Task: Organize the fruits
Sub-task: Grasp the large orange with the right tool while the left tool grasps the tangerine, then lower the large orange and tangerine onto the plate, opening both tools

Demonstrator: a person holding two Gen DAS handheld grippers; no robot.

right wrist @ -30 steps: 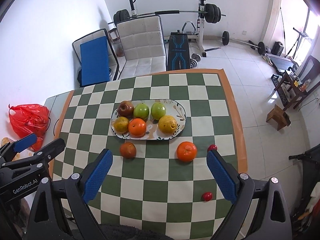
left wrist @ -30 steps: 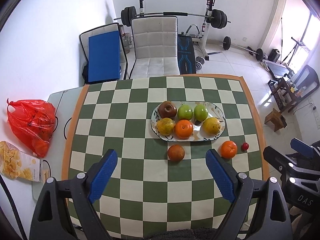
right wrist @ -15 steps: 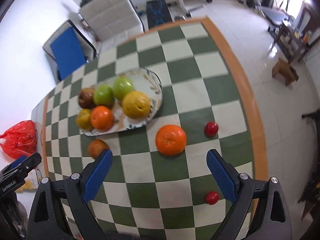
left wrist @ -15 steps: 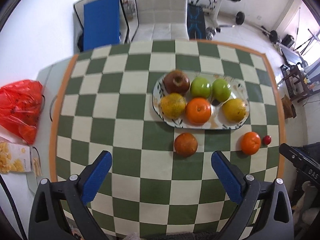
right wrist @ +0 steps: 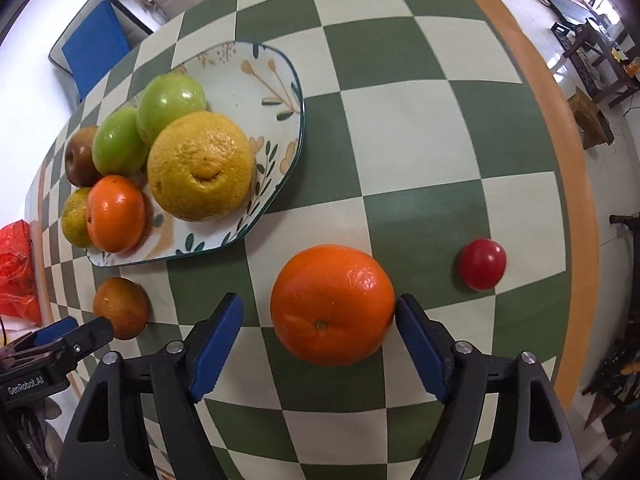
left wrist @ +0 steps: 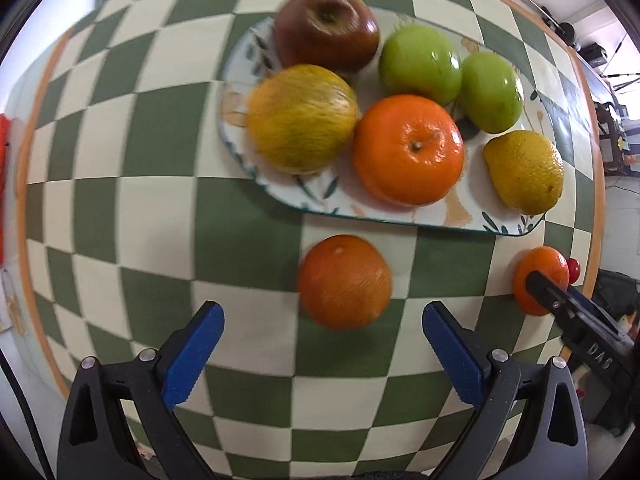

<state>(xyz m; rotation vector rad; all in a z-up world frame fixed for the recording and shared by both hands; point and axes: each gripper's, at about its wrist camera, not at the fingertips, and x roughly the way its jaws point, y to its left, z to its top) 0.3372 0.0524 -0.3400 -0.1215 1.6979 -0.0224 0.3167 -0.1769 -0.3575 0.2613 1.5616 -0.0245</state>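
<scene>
**Orange fruit between both sets of jaws**

Checkered worktop point(right wrist: 400, 128) carries my plate point(right wrist: 256, 72) of fruit. Just below the plate, my left gripper point(left wrist: 323, 322) gapes around a dull orange point(left wrist: 344, 280); my right gripper point(right wrist: 319, 314) stands wide around a bright orange point(right wrist: 332, 304), one pad touching. A small red fruit point(right wrist: 482, 264) lies beside.

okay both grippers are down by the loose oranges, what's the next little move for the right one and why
Probably close the right gripper on the bright orange: its jaws are open, the fruit sits between them, one pad already near its side, and the plate has bare room for it.
</scene>
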